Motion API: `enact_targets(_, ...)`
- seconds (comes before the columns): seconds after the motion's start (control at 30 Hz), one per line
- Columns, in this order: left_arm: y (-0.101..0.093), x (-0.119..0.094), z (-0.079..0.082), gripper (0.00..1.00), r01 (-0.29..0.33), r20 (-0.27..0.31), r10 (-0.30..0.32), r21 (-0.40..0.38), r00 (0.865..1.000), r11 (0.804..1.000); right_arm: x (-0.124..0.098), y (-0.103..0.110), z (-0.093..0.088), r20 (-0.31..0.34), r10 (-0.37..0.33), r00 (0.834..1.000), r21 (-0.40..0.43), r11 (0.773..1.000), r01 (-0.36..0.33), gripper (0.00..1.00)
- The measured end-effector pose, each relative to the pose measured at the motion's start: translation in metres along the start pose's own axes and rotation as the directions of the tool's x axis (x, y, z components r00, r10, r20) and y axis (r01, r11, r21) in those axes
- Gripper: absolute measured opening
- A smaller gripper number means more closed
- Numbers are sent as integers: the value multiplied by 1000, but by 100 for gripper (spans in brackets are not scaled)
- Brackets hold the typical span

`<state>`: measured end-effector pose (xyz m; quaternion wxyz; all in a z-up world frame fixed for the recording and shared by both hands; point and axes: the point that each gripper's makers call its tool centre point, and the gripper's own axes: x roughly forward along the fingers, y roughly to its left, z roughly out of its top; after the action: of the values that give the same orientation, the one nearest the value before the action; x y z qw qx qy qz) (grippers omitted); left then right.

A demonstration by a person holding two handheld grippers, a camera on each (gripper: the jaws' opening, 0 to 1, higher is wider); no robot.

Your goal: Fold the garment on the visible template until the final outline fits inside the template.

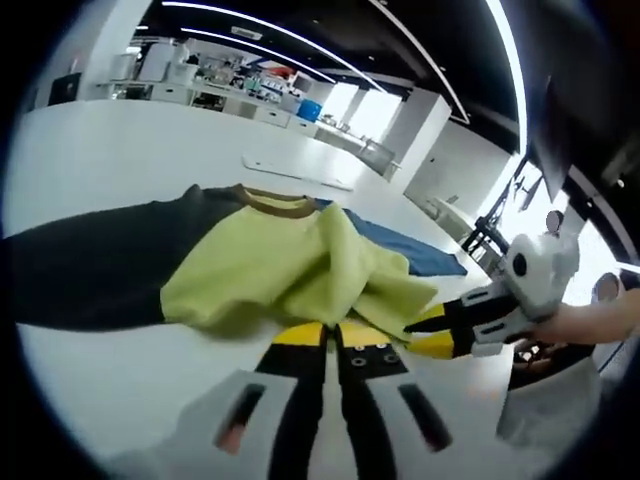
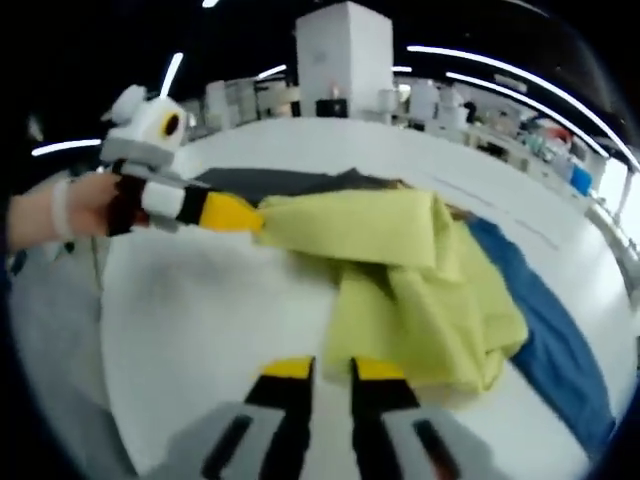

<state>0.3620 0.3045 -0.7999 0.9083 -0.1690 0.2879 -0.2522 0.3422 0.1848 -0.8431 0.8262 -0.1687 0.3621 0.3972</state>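
In the left gripper view, the left gripper point(image 1: 333, 335) has its yellow-tipped jaws drawn together on the near hem of a yellow-green shirt point(image 1: 290, 270), pinching the cloth at its edge. Just to the right, the right gripper point(image 1: 440, 328) comes in with a hand point(image 1: 590, 322) behind it, its yellow tips buried in a fold of the same hem.

In the right gripper view, the right gripper point(image 2: 330, 368) clamps the crumpled near edge of the shirt point(image 2: 400, 270), while the left gripper point(image 2: 245, 216) holds a corner pulled out taut to the left, gripped by a hand point(image 2: 70, 205).

The shirt lies bunched on a white table point(image 1: 110, 150), with dark sleeves point(image 1: 90, 265) spread to one side and a brown collar point(image 1: 275, 203) at its far edge. Beneath it, a blue template point(image 2: 555, 350) sticks out along one side, its long edge bare.

Wide white tabletop lies open on the near side and beyond the collar. A thin flat white sheet point(image 1: 295, 172) rests farther off, well apart from the garment. Past the table's far edge stand shelves and a white pillar point(image 2: 342, 55).
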Motion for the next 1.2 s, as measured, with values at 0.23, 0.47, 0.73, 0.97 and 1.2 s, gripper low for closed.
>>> enact_targets(0.23,1,-1,-5,0,-5,-4,5,-13,1000,1000,0,-3,-1,-7,-23,1000,-55,998,22,2)
enact_targets(0.47,1,-6,-8,0,-4,-7,4,-17,1000,1000,-8,-4,0,7,-28,1000,-31,999,28,0)
enact_targets(0.73,6,-30,-17,0,-6,-38,5,-14,999,1000,-40,-9,-3,24,6,1000,1,1000,-6,0)
enact_targets(0.97,15,-61,-23,0,-22,-56,21,-15,998,1000,-73,-17,-10,38,-6,999,23,1000,6,0)
enact_targets(1.2,26,-89,-36,0,-35,-116,32,-21,993,999,-101,-17,-34,21,-5,1000,43,999,4,0)
